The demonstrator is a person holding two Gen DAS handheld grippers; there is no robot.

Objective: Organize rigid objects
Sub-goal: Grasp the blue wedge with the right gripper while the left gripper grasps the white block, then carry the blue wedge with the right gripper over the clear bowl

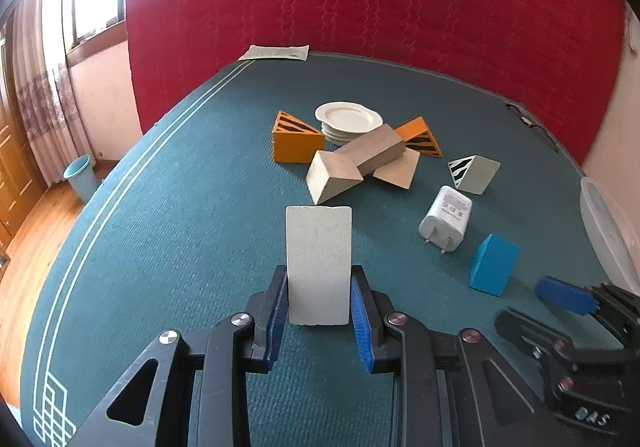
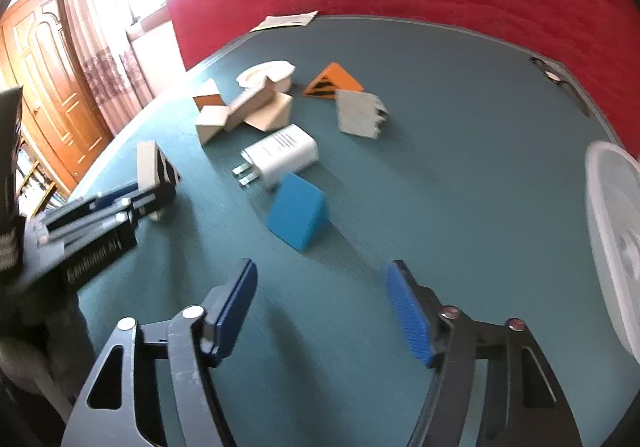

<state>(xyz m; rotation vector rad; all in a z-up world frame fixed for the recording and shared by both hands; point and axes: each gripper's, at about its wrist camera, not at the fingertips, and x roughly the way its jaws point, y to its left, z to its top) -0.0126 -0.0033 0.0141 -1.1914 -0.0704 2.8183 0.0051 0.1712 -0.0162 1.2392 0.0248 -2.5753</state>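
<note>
The left gripper (image 1: pixel 319 311), lettered "GenRobot.AI", is clamping an upright pale grey rectangular stone block (image 1: pixel 319 263); the right gripper (image 2: pixel 322 311) is standing half-wide, gripping nothing, near a blue foam wedge (image 2: pixel 298 211).

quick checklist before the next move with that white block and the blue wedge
1. Left tongs shut on the white block: ok, pads press both sides.
2. Block held straight: ok, upright between the pads.
3. Right tongs free to grasp: ok, open with nothing between them.
4. Blue wedge reachable: ok, it lies just ahead of the right tongs, clear of the white charger.
5. Block lifted off the green mat: cannot tell.
6. Drop spot: cannot tell, white container only partly in view.
</note>
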